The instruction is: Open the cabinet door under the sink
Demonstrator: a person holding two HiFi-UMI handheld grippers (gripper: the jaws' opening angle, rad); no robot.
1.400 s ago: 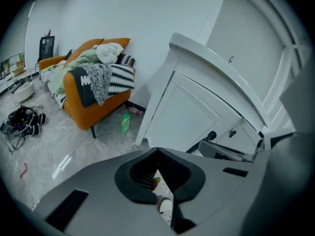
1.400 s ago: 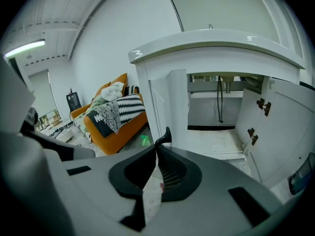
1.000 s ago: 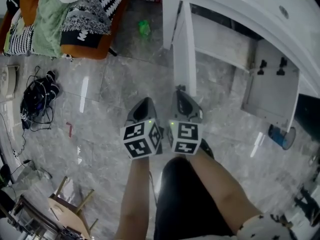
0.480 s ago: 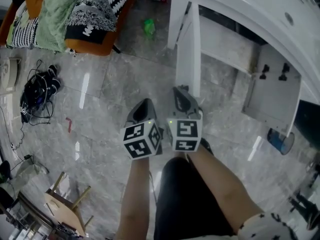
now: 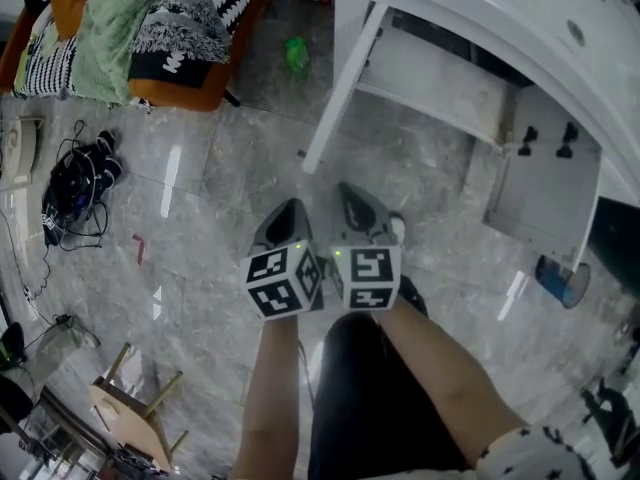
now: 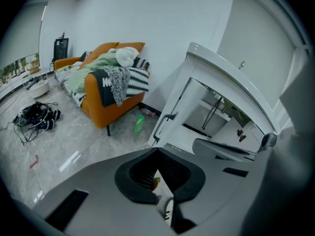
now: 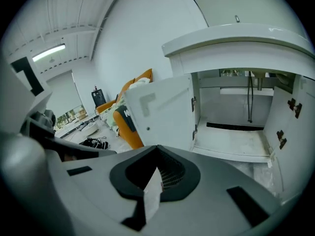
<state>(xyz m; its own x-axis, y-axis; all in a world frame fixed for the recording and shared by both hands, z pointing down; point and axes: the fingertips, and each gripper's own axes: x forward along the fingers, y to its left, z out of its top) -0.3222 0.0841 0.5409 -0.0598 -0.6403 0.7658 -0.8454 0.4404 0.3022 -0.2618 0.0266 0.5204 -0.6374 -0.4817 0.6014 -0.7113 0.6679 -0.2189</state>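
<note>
The white cabinet [image 5: 440,78] under the sink stands with both doors open. Its left door [image 5: 338,88] shows edge-on in the head view, swung wide to the left; the right door [image 5: 545,183] hangs open with two hinges showing. My right gripper [image 5: 346,190] is shut and empty, a little in front of the left door's lower corner and apart from it. Beside it, my left gripper [image 5: 292,206] is also shut and empty. The right gripper view shows the left door's inner face [image 7: 160,112] and the bare cabinet floor [image 7: 231,136]. The left door's handle [image 6: 162,124] appears in the left gripper view.
An orange sofa [image 5: 170,93] piled with blankets stands at the far left, with a green bottle [image 5: 294,56] on the floor beside it. Black cables [image 5: 75,183] lie at the left. A wooden stool [image 5: 130,408] is near left, a blue cup [image 5: 562,274] right of the cabinet.
The left cabinet door has swung further open to the left, away from my right gripper, which had been against its edge. Both grippers have stayed almost where they were.
</note>
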